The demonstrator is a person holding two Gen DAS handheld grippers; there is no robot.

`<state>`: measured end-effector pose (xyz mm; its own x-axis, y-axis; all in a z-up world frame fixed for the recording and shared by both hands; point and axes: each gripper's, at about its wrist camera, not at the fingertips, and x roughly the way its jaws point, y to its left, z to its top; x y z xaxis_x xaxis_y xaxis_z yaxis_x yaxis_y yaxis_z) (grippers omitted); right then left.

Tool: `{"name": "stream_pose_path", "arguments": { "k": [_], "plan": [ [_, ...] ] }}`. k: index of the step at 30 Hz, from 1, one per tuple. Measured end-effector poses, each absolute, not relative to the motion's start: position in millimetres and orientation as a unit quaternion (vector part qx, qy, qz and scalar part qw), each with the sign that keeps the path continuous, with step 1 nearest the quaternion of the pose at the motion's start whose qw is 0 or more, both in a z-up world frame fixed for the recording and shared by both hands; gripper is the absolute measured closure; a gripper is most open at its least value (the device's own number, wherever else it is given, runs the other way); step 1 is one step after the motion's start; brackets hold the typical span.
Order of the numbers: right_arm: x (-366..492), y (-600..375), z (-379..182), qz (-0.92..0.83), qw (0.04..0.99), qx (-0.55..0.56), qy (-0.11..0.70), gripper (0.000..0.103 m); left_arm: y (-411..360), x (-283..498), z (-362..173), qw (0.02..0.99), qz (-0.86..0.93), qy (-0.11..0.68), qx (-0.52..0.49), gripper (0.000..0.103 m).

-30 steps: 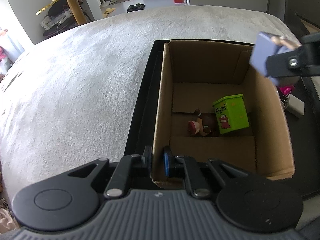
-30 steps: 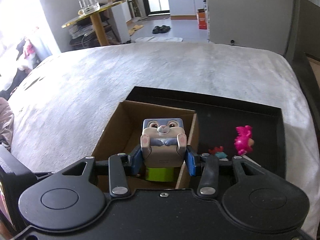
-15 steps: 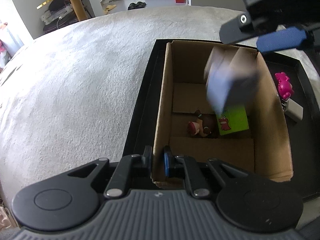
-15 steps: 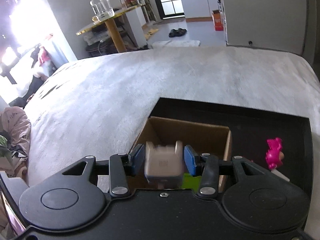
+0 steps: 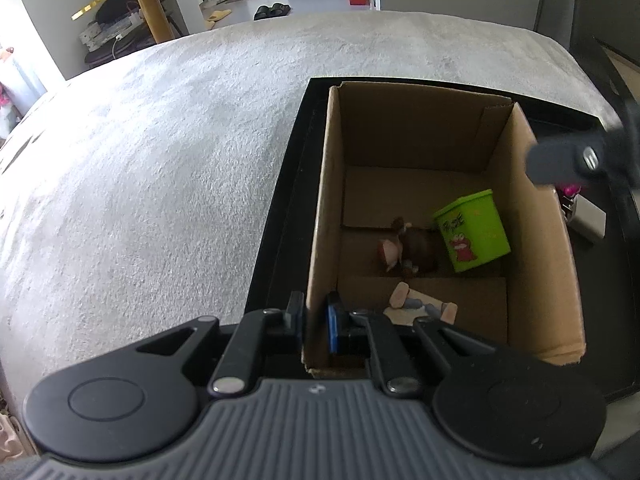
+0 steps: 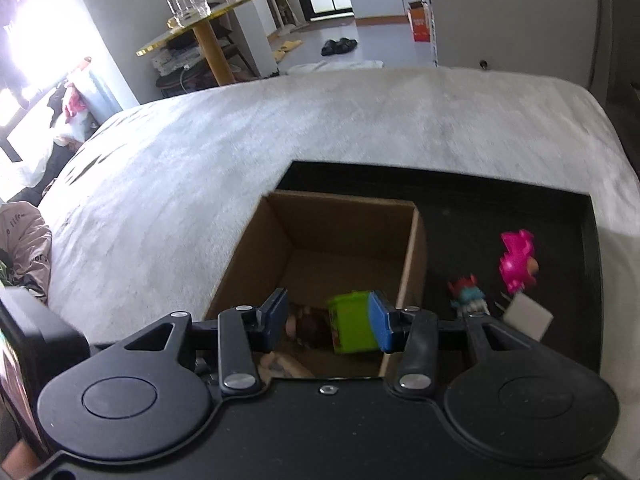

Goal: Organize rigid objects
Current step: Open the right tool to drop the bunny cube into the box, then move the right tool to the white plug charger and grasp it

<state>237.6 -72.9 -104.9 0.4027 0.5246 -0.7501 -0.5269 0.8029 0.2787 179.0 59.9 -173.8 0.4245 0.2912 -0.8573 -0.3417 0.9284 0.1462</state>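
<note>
One cardboard box (image 5: 536,240) holds three toys; three more things lie on the black tray (image 6: 480,208). Left hand-held gripper (image 5: 314,320) pinches the box wall; right hand-held gripper (image 6: 328,322) gapes empty.

green cube (image 5: 472,236), brown figurine (image 5: 408,250), bunny block (image 5: 420,305) inside open cardboard box (image 5: 540,240)
</note>
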Motion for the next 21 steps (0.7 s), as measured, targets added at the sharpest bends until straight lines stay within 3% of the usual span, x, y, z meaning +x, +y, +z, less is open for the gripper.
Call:
{"name": "stream_pose_path", "arguments": {
  "k": [21],
  "plan": [
    [239.1,-127.0,-135.6,0.259,0.842,0.009,0.473,0.058,55.4,178.5,-174.5,0.845,0.189,0.5,-0.018,0.093]
  ]
}}
